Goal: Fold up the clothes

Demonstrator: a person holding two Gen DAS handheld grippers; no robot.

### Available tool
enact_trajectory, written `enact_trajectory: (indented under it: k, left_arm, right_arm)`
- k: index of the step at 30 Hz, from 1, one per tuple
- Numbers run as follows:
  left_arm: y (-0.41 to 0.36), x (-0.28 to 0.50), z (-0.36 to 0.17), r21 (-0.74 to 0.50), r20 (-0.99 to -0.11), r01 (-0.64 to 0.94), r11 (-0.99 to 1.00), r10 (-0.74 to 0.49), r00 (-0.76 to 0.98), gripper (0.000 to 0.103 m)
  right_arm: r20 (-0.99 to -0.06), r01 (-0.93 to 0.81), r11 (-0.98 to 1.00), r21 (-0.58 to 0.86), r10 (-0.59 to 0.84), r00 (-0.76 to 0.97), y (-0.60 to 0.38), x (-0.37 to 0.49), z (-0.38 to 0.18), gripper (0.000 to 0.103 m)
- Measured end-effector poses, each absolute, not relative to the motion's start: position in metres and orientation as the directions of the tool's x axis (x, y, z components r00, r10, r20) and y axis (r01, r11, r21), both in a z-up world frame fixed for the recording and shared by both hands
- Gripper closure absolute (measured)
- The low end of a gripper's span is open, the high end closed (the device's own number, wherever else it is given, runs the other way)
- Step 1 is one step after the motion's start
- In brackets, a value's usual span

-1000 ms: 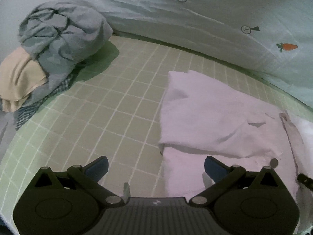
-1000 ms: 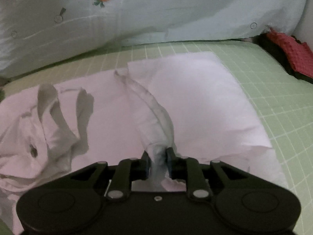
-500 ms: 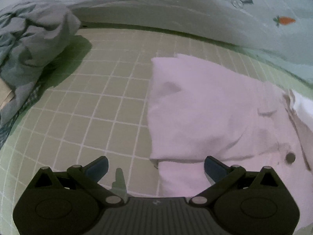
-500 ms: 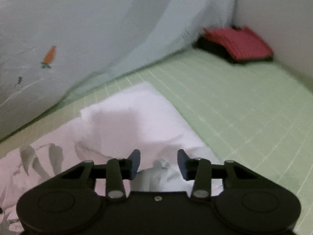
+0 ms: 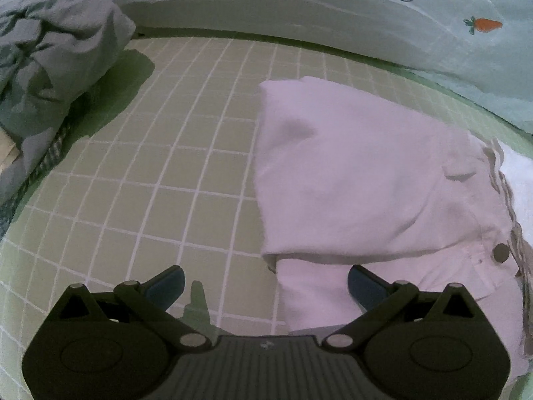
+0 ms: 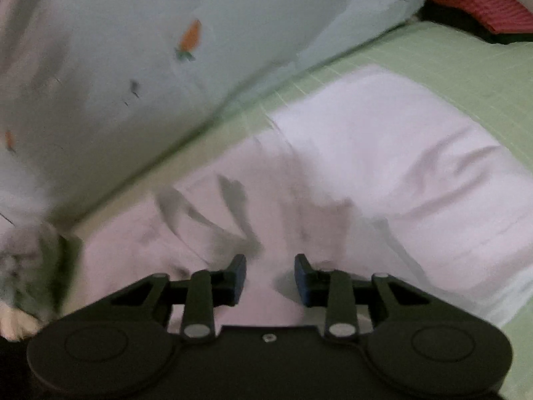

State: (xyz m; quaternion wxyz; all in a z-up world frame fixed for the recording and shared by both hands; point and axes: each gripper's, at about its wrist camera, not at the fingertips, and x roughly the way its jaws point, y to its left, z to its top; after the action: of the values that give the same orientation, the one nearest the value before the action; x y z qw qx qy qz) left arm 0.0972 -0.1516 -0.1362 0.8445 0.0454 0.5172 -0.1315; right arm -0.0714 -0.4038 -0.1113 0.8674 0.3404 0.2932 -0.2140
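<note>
A pale pink-white garment [image 5: 359,180] lies partly folded on the green checked sheet [image 5: 166,173], with a dark button [image 5: 500,252] near its right edge. My left gripper [image 5: 266,283] is open and empty, low over the garment's near left corner. In the right wrist view the same garment [image 6: 383,166] spreads across the sheet, blurred. My right gripper [image 6: 270,276] is open and empty just above the cloth.
A heap of grey and cream clothes [image 5: 50,66] lies at the far left. A pale curtain with carrot prints [image 5: 366,13] hangs along the far side, also in the right wrist view [image 6: 150,50]. A red folded item [image 6: 483,10] lies at the far right.
My right gripper has let go of the bunched cloth it held, opened, and swung left. My left gripper stayed open and moved lower and closer over the garment's left corner.
</note>
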Motion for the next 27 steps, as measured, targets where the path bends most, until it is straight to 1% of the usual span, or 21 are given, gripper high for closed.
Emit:
enact_trajectory:
  k: [2, 5, 6, 7, 8, 10, 11, 12, 14, 16, 17, 18, 19, 22, 23, 25, 26, 27]
  left_arm:
    - [-0.148, 0.098, -0.136, -0.069, -0.884, 0.259, 0.964, -0.179, 0.431, 0.0]
    - [-0.143, 0.101, -0.135, -0.091, -0.882, 0.233, 0.968, -0.187, 0.432, 0.0]
    - [-0.141, 0.102, -0.134, -0.101, -0.881, 0.222, 0.97, -0.191, 0.433, 0.0]
    - [-0.139, 0.104, -0.134, -0.116, -0.88, 0.212, 0.97, -0.199, 0.431, 0.0]
    - [-0.137, 0.106, -0.133, -0.138, -0.879, 0.204, 0.969, -0.215, 0.427, 0.0]
    - [-0.134, 0.11, -0.134, -0.176, -0.878, 0.193, 0.965, -0.243, 0.412, 0.0]
    - [-0.133, 0.112, -0.136, -0.193, -0.879, 0.189, 0.963, -0.255, 0.404, 0.0]
    - [-0.133, 0.113, -0.137, -0.206, -0.879, 0.187, 0.961, -0.266, 0.396, 0.0]
    - [-0.132, 0.116, -0.14, -0.231, -0.88, 0.183, 0.956, -0.285, 0.381, 0.0]
    - [-0.133, 0.118, -0.143, -0.26, -0.878, 0.182, 0.948, -0.31, 0.365, 0.0]
    - [-0.134, 0.12, -0.145, -0.274, -0.877, 0.182, 0.944, -0.323, 0.356, 0.0]
    - [-0.135, 0.12, -0.147, -0.286, -0.877, 0.179, 0.941, -0.333, 0.346, 0.0]
    - [-0.137, 0.12, -0.149, -0.297, -0.878, 0.175, 0.939, -0.34, 0.336, 0.0]
    - [-0.142, 0.116, -0.15, -0.311, -0.874, 0.184, 0.933, -0.356, 0.331, 0.001]
    - [-0.143, 0.115, -0.15, -0.318, -0.871, 0.191, 0.929, -0.366, 0.329, 0.003]
    - [-0.145, 0.113, -0.149, -0.333, -0.861, 0.2, 0.922, -0.383, 0.333, 0.011]
    - [-0.146, 0.112, -0.149, -0.342, -0.856, 0.204, 0.917, -0.394, 0.335, 0.02]
    - [-0.147, 0.111, -0.148, -0.357, -0.85, 0.206, 0.911, -0.409, 0.333, 0.034]
  right_arm:
    - [-0.604, 0.561, 0.648, 0.515, -0.19, 0.774, -0.411, -0.074, -0.101, 0.061]
    - [-0.571, 0.592, 0.507, 0.626, -0.219, 0.791, -0.436, -0.083, -0.1, 0.054]
    - [-0.56, 0.597, 0.456, 0.66, -0.23, 0.796, -0.445, -0.086, -0.1, 0.049]
    - [-0.584, 0.625, 0.392, 0.675, -0.233, 0.778, -0.454, -0.088, -0.107, 0.045]
    - [-0.609, 0.651, 0.326, 0.686, -0.233, 0.758, -0.462, -0.09, -0.114, 0.045]
    - [-0.676, 0.698, 0.229, 0.679, -0.175, 0.715, -0.47, -0.091, -0.135, 0.044]
    - [-0.695, 0.703, 0.2, 0.682, -0.123, 0.709, -0.469, -0.09, -0.147, 0.044]
    - [-0.682, 0.689, 0.206, 0.694, -0.116, 0.722, -0.464, -0.091, -0.15, 0.043]
    - [-0.654, 0.66, 0.221, 0.718, -0.109, 0.748, -0.454, -0.095, -0.153, 0.034]
    - [-0.61, 0.615, 0.164, 0.771, -0.084, 0.788, -0.453, -0.102, -0.155, 0.013]
    - [-0.577, 0.582, 0.116, 0.805, -0.071, 0.813, -0.454, -0.107, -0.156, 0.009]
    - [-0.528, 0.531, 0.046, 0.846, -0.06, 0.847, -0.455, -0.113, -0.16, 0.002]
    - [-0.476, 0.476, -0.025, 0.879, -0.053, 0.878, -0.456, -0.118, -0.164, 0.001]
    - [-0.415, 0.397, -0.177, 0.901, -0.082, 0.906, -0.457, -0.136, -0.174, 0.0]
    - [-0.396, 0.368, -0.226, 0.902, -0.094, 0.913, -0.457, -0.142, -0.177, 0.0]
    - [-0.416, 0.381, -0.23, 0.896, -0.129, 0.9, -0.455, -0.154, -0.176, 0.0]
    - [-0.428, 0.39, -0.228, 0.892, -0.145, 0.892, -0.455, -0.16, -0.175, 0.0]
    - [-0.439, 0.396, -0.234, 0.888, -0.175, 0.881, -0.454, -0.167, -0.172, 0.0]
